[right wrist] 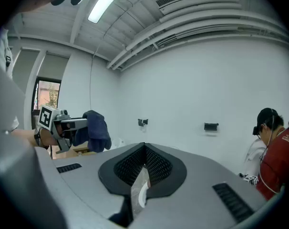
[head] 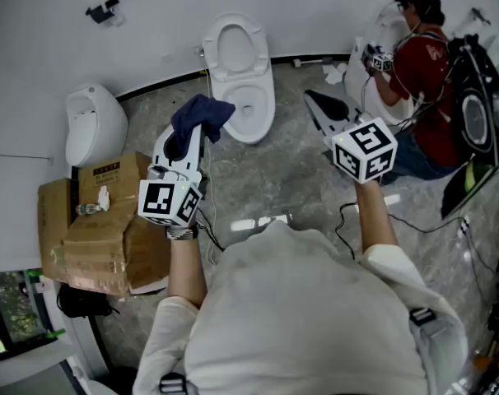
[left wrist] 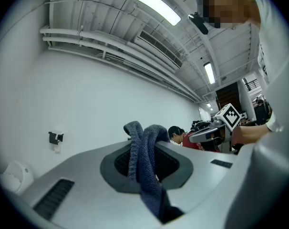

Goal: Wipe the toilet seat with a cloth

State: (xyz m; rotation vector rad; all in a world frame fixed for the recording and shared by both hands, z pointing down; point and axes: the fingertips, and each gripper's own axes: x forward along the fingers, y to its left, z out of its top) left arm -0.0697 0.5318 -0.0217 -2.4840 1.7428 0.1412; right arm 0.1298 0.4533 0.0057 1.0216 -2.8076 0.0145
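Room: grey mottled floor (head: 258, 183) and a plain white wall (head: 151, 15).
Far left: a white wall fixture (head: 93, 126) with worn cardboard boxes (head: 101, 233) just below it in the head view.
Left gripper (head: 196, 132): the jaws are clamped on the cloth, with the marker cube towards the person.
Cloth (head: 202, 115): dark blue. It is pinched at the seam of the left jaws, bunches up over the tips and hangs down the front. It is held in the air beside the left of the toilet bowl and is not touching it.
Left arm: bare forearm stretched forward, the gripper angled up and to the right.
Toilet (head: 262, 97): white, standing against the wall between the two grippers.
Right gripper (head: 314, 99): the jaws are closed together. A thin pale sliver shows at their seam, and what it is cannot be told. The tips point up and to the left, to the right of the toilet and well apart from the cloth.
Right arm: bare forearm extended forward.
Far right: another person (head: 422, 64) in a red top, bent over a second white fixture.
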